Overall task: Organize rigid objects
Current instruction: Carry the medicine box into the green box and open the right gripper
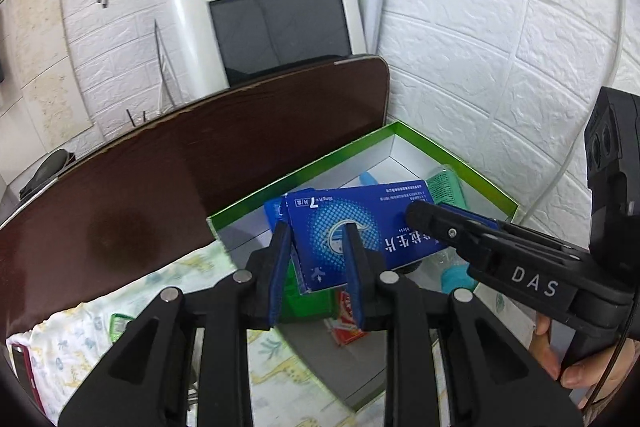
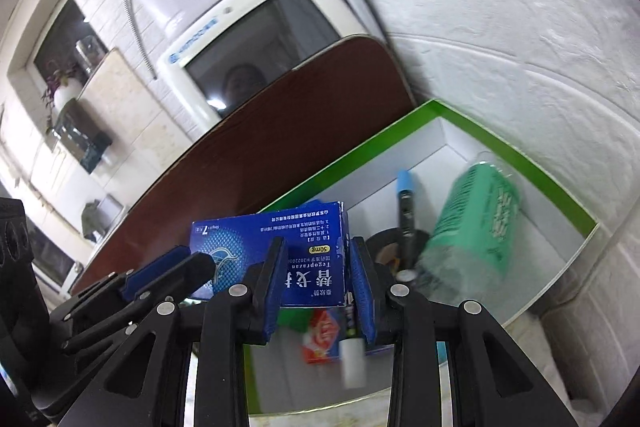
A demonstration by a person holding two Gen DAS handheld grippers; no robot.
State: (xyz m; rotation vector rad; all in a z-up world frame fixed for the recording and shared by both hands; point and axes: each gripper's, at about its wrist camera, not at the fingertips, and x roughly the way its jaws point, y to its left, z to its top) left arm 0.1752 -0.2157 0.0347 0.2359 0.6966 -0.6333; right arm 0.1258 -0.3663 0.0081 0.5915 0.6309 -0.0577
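A blue medicine box [image 1: 352, 227] hangs above a green-rimmed white box [image 1: 304, 167]. My left gripper [image 1: 316, 239] is shut on its near-left end. My right gripper [image 2: 320, 259] is shut on its other end; it also shows in the left wrist view [image 1: 424, 211]. The blue box [image 2: 280, 255] fills the middle of the right wrist view. Inside the white box [image 2: 520, 155] lie a green bottle [image 2: 476, 227], a blue-capped pen [image 2: 406, 203], a red packet [image 2: 324, 335] and a small white tube [image 2: 352, 363].
A dark brown table top [image 1: 160, 195] runs to the left. A white monitor [image 1: 276, 23] stands behind it against a white brick wall [image 1: 500, 47]. A patterned cloth [image 1: 80, 331] lies under the white box. A green item [image 1: 304, 299] lies below the blue box.
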